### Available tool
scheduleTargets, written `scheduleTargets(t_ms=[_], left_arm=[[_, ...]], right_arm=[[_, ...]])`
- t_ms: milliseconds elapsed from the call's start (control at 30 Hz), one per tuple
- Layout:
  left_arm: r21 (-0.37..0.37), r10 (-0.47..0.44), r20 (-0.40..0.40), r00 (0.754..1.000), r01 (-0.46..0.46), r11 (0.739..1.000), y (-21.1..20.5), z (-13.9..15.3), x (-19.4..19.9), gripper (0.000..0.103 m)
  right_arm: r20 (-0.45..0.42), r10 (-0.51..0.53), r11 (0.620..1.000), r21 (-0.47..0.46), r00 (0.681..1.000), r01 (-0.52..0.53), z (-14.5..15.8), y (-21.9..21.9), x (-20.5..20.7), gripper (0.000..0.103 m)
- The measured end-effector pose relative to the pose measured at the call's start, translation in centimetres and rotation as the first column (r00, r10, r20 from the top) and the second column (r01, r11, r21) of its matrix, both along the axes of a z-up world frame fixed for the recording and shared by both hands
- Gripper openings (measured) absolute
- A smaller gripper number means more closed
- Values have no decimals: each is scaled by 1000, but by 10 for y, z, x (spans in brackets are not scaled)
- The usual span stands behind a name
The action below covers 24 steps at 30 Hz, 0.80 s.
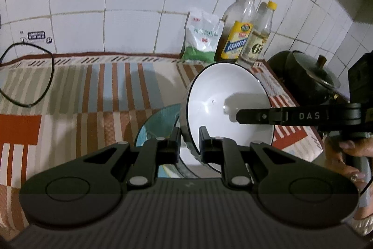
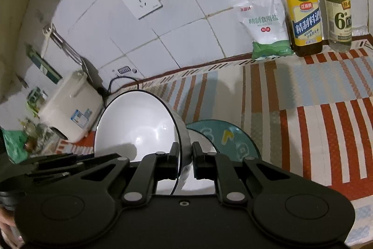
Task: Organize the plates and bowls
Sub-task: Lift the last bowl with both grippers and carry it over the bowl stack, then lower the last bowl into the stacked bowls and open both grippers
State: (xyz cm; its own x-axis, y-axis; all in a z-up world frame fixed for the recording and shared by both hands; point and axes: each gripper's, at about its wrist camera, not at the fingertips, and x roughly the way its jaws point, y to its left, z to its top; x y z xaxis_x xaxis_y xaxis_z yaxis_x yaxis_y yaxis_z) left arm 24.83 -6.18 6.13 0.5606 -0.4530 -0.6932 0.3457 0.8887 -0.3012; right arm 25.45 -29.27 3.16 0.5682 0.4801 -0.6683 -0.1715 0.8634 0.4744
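Observation:
A white bowl with a dark rim (image 1: 223,97) is tilted on its side above the striped counter. My left gripper (image 1: 189,139) is shut on its rim at the near edge. My right gripper (image 2: 185,155) is shut on the rim of the same bowl (image 2: 137,125) from the other side; its finger reaches across the bowl in the left wrist view (image 1: 279,116). A teal patterned plate (image 1: 160,123) lies flat under and behind the bowl, also in the right wrist view (image 2: 233,139).
A salt bag (image 1: 202,39) and two bottles (image 1: 242,27) stand at the tiled back wall. A dark lidded pot (image 1: 310,78) sits at the right. A white rice cooker (image 2: 72,109) stands at the left. A black cable loop (image 1: 25,74) lies on the striped cloth (image 1: 93,90).

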Motion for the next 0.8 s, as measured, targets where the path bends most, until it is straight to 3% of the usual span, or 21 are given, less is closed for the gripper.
scheduleTargets(t_ms=[267,700,800], left_arm=[[37,-11,-34,999,12,999,-9,-15,2,15],[63,-22,-7,1000,23,998,-12,-16,1,14],[100,-29,7,1000,28,995,-15,-16,-1,14]], right_arm=[[26,8,994,-108,1000,-5,-9,9,-5,15],[90,32,980,-196,995,-14,-11,15,-14,18],[95,32,984,-177,995,-15,-11,12,-15,20]])
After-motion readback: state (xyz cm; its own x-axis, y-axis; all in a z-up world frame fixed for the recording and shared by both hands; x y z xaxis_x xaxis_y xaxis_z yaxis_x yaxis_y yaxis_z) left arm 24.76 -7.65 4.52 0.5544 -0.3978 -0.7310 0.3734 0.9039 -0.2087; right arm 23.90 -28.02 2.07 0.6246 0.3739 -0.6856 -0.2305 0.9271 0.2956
